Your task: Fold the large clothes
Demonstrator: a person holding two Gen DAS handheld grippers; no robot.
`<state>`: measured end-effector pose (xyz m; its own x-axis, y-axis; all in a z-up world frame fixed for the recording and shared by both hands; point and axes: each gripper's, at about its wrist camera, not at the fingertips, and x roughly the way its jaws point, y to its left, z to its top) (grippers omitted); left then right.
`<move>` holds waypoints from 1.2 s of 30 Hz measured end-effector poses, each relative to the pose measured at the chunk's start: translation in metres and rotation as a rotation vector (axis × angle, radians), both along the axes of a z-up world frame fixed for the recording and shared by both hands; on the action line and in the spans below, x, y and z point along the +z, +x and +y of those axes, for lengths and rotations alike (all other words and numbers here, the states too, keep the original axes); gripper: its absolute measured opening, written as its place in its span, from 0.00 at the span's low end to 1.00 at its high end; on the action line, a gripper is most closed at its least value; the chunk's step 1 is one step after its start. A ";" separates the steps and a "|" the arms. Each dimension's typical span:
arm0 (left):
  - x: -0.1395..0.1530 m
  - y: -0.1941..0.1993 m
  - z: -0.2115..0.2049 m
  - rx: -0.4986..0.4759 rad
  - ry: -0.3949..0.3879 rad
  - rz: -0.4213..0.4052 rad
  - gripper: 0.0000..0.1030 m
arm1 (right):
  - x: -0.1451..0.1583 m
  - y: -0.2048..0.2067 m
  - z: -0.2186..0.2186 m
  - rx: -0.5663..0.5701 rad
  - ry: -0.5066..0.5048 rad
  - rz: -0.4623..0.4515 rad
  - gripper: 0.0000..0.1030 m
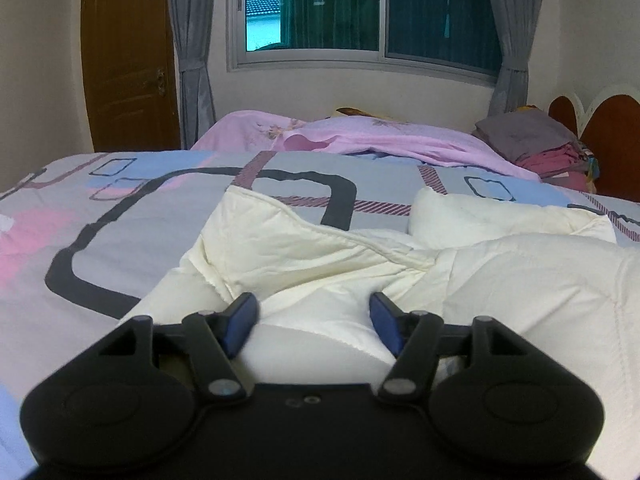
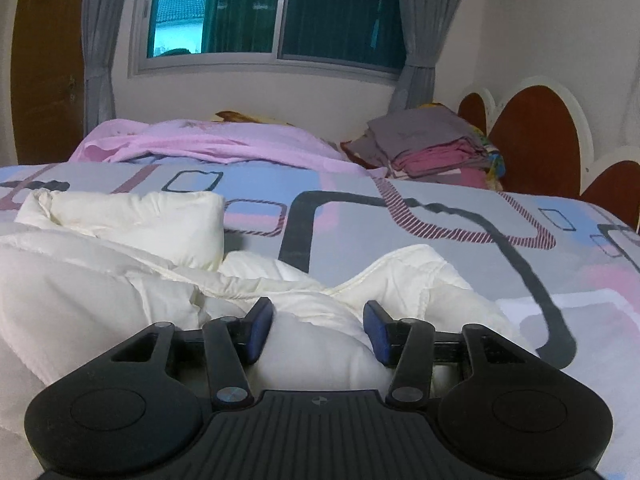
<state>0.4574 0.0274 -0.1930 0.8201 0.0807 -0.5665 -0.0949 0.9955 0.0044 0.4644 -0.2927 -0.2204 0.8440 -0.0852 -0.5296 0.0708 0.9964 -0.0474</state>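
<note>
Quilt (image 1: 320, 320) bunched between both half-open claws

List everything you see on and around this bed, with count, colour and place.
Quilt: one, cream-white, padded, bunched on the near part of the bed.
Bedspread: one, grey with pink, blue and dark outlines, under the quilt.
Blanket: one, pink, rumpled at the far side.
Folded clothes: one stack, grey on top of maroon, by the headboard.
Headboard: one, brown with white trim, right.
Window: one, far wall.
Curtains: two, grey, beside the window.
Door: one, brown, left.
Left gripper: black, blue pads, jaws around a quilt fold.
Right gripper: same, jaws around a quilt fold.
</note>
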 end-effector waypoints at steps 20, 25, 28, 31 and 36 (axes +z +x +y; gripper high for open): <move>0.061 -0.037 -0.023 -0.039 -0.051 0.078 0.83 | 0.086 -0.064 0.040 0.115 0.143 -0.041 0.48; 0.047 -0.057 -0.042 -0.063 -0.012 0.094 0.85 | 0.062 -0.073 0.050 0.100 0.074 0.002 0.48; 0.023 -0.057 -0.038 -0.060 0.007 0.114 0.87 | 0.040 -0.071 0.043 0.093 0.041 0.020 0.48; 0.015 -0.058 -0.041 -0.060 0.028 0.101 0.87 | 0.020 -0.072 0.045 0.103 0.014 0.009 0.48; 0.009 -0.057 -0.042 -0.060 0.034 0.107 0.88 | 0.004 -0.072 0.045 0.097 -0.003 -0.019 0.48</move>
